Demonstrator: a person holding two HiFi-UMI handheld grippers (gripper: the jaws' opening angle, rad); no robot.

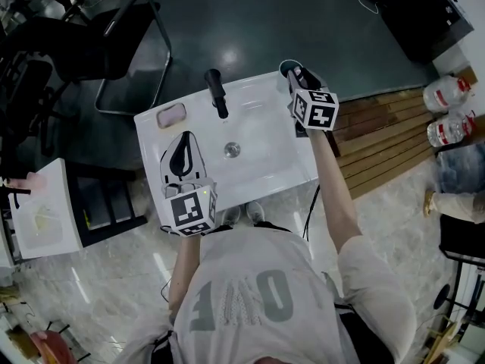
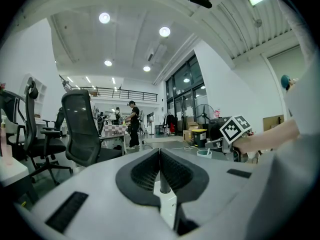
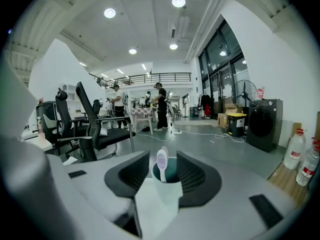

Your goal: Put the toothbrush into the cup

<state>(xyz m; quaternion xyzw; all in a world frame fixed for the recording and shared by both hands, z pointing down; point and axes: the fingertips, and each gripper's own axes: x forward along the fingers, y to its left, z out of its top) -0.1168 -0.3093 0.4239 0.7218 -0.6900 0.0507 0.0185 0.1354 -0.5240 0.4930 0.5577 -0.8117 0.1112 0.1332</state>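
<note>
A pale green cup [image 3: 167,186] stands at the far right corner of the white sink [image 1: 265,161]. A toothbrush [image 3: 162,163] with a white and lilac head stands upright inside it. My right gripper [image 3: 163,156] is open, one jaw on each side of the cup's rim, and neither pad touches the brush. In the head view the right gripper [image 1: 293,73] reaches over the cup [image 1: 286,66]. My left gripper [image 1: 182,149] hovers over the sink's near left part, shut with nothing in it. The left gripper view shows its own jaws [image 2: 160,151] meeting and the cup [image 2: 204,153] far off to the right.
A black faucet [image 1: 217,91] stands at the sink's back edge, and a pink soap [image 1: 171,115] lies at its far left corner. A black office chair [image 1: 114,44] is behind the sink. Water bottles [image 1: 447,93] sit on the wooden flooring to the right. A white side table [image 1: 42,218] stands left.
</note>
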